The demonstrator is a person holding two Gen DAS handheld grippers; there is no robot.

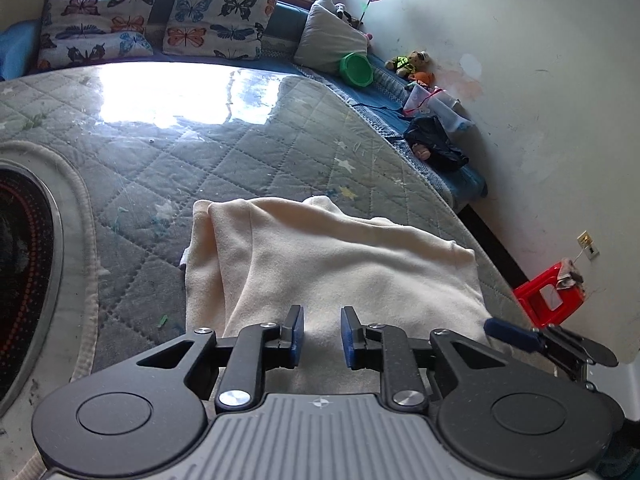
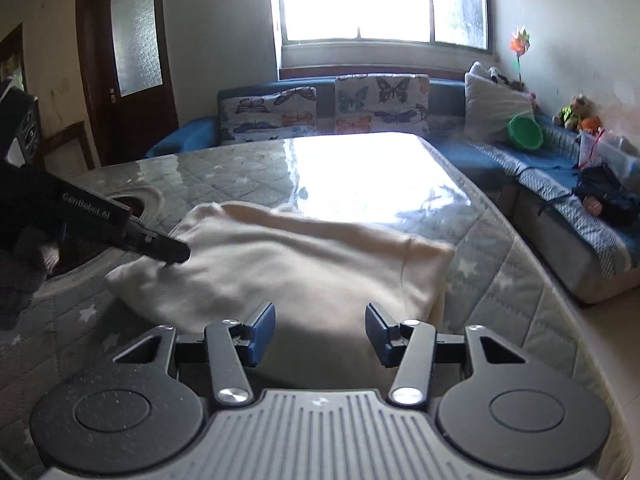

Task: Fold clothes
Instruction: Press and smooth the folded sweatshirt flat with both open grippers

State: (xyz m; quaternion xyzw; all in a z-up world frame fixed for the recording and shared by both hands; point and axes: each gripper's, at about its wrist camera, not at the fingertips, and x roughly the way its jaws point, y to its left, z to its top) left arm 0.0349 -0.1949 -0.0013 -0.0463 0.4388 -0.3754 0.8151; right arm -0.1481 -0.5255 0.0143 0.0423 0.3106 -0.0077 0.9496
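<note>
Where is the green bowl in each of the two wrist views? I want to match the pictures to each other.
Left wrist view: the green bowl is upper centre-right, on the blue bench, leaning against a grey pillow.
Right wrist view: the green bowl is at right, above the middle, against the same grey pillow.
Shared landmark: the butterfly cushions lie to the left of the bowl in both views.
</note>
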